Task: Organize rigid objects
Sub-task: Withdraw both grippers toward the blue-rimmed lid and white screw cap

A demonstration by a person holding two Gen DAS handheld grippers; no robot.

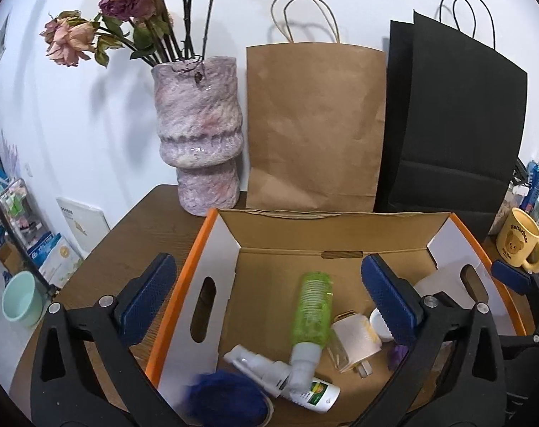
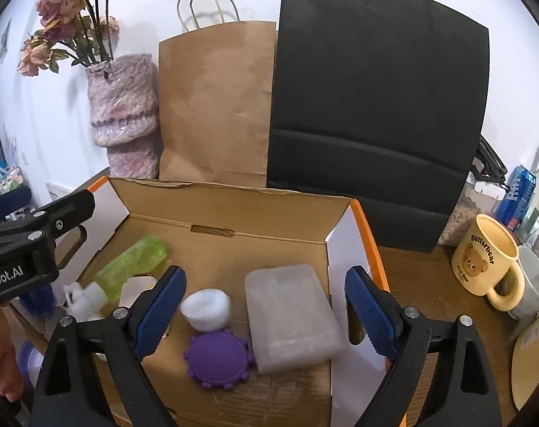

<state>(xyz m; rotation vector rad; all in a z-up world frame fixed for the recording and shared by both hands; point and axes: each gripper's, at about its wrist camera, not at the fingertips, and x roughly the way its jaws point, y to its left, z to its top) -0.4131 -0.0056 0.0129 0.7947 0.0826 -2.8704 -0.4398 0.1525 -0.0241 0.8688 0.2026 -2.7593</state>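
An open cardboard box [image 1: 198, 249] with an orange rim stands on the wooden table. My left gripper [image 1: 267, 270] hangs open over its left half, with nothing between the pads. Below it lie a green ribbed bottle [image 1: 312, 306], a white spray bottle [image 1: 280, 380], a pale plug-like piece [image 1: 355, 338] and a blurred dark blue thing [image 1: 223, 398]. My right gripper [image 2: 266, 277] is open over the box's right half [image 2: 362, 220]. Under it lie a frosted plastic case [image 2: 291, 316], a purple knobbed disc [image 2: 218, 359] and a white cap [image 2: 207, 304]. Neither gripper holds anything.
Behind the box stand a pink marbled vase [image 1: 198, 135] of dried roses, a brown paper bag [image 1: 312, 128] and a black paper bag [image 2: 376, 106]. A yellow bear mug [image 2: 486, 259] and drink cans [image 2: 518, 195] sit to the right. A hand [image 2: 2, 363] shows at lower left.
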